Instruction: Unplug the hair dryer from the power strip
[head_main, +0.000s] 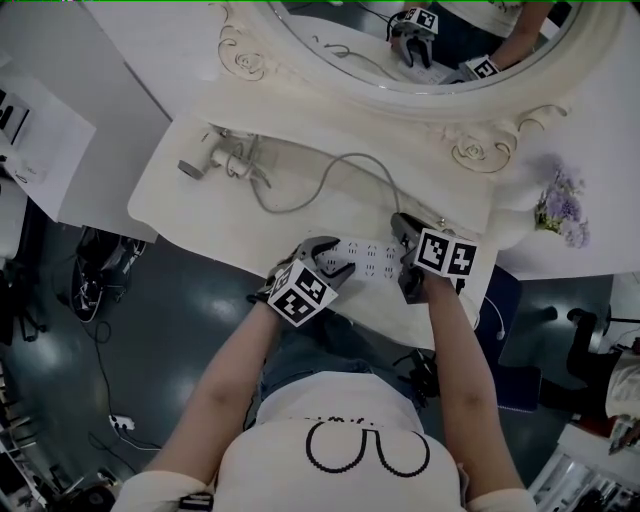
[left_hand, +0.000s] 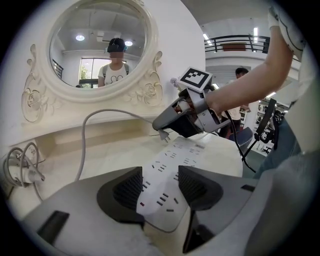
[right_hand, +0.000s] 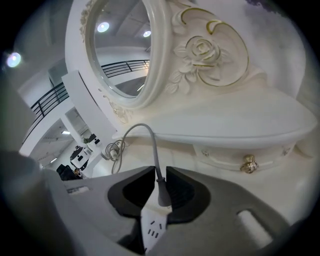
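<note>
Well, in the head view I have both tools at the front edge of the surface (head_main: 200, 215), below the mirror (head_main: 400, 40). My left hand-held gripper (head_main: 335, 258) sits on the near end of the strip (head_main: 372, 260), and my right hand-held gripper (head_main: 404, 232) is at its far end. The dryer (head_main: 197, 160) lies well apart at the left of the surface, and its cord (head_main: 330, 175) loops across to the right hand-held gripper.

In the left gripper view the jaws stand wide, one pad on each long edge of the strip, clamped on it. I read that as an anchor, so the strip cannot lift when the plug is pulled. Beyond, the right hand-held gripper carries the plug (left_hand: 163, 135), prongs bare, just above the strip and clear of the sockets.

In the right gripper view the jaws are closed narrow on the plug's body. The cord rises out between the pads toward the back of the surface, and the strip's sockets show underneath. Gripping the body rather than the cord keeps strain off the wire.

I judge the unplugging itself done; what's left is to set the plug down beside the strip.
</note>
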